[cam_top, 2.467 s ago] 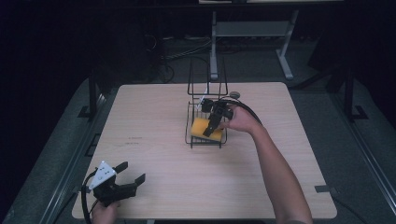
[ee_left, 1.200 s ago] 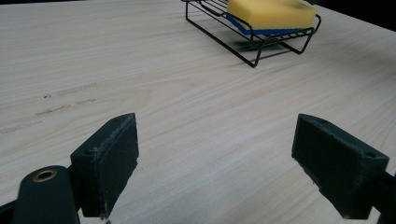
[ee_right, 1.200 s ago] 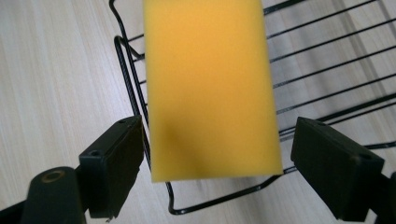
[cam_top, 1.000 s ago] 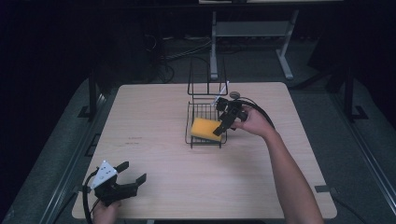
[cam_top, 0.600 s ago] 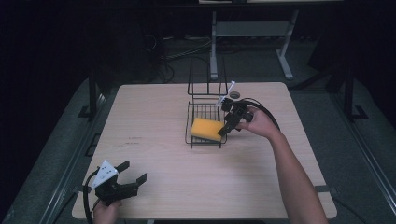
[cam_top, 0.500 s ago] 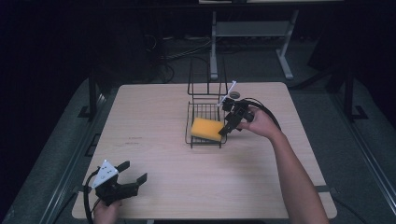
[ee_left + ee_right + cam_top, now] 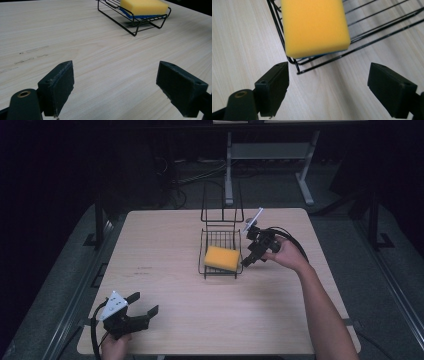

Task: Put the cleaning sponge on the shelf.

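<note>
A yellow sponge (image 7: 221, 258) with a blue underside lies in a black wire rack (image 7: 220, 240) at the middle of the wooden table. In the right gripper view the sponge (image 7: 314, 26) rests against the rack's front corner (image 7: 294, 62). My right gripper (image 7: 248, 257) hovers just right of the rack, open, with nothing between its jaws. My left gripper (image 7: 142, 306) rests near the table's front left corner, open and empty. From the left gripper view the sponge (image 7: 143, 7) and rack (image 7: 132, 22) lie far ahead.
The wire rack has a tall upright back section (image 7: 221, 202). Bare table (image 7: 165, 250) spreads to the left and front of the rack. Beyond the table's far edge stand a metal frame (image 7: 270, 155) and cables on a dark floor.
My right gripper has let go of the sponge in the rack and drawn back to the right, out of the rack. The left gripper has stayed in place.
</note>
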Demonstrator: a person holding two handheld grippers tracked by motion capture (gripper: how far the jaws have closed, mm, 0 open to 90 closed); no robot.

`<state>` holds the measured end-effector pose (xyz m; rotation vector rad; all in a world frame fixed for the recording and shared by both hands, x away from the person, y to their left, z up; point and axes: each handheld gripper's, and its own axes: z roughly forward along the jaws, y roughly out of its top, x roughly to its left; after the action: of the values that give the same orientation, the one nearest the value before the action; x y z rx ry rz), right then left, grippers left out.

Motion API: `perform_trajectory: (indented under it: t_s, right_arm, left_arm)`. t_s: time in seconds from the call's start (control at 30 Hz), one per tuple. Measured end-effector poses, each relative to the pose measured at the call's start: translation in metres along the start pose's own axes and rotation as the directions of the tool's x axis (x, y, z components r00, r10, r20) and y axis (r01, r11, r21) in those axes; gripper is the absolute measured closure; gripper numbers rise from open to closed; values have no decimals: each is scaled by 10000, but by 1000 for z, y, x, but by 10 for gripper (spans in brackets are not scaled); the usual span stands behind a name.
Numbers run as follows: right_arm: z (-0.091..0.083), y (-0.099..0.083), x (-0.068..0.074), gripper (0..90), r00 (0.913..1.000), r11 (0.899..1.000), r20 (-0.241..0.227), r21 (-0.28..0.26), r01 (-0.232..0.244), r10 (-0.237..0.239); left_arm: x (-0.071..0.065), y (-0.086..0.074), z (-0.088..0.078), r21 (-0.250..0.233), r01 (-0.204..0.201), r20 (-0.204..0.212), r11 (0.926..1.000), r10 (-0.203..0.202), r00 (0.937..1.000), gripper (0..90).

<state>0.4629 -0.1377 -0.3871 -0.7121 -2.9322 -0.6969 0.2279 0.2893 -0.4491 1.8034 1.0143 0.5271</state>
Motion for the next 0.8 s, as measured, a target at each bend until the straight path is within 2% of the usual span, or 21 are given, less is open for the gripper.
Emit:
perform_trajectory:
  t_s: [0.33, 0.7, 0.8]
  right_arm:
    - [-6, -18, 5, 170, 10000, 9999, 47, -137, -21, 22]
    - [-5, -46, 19, 171, 9997, 9999, 218, 9, -118, 117]
    - [-7, -51, 23, 171, 9996, 9999, 262, -33, -119, 120]
  left_arm:
    - [-1, 0, 1, 22, -54, 33, 10000, 54, 10000, 141]
    - [-3, 1, 1, -12, -177, 81, 9998, 177, 9998, 140]
    - [-3, 1, 1, 5, -106, 84, 9999, 106, 9999, 140]
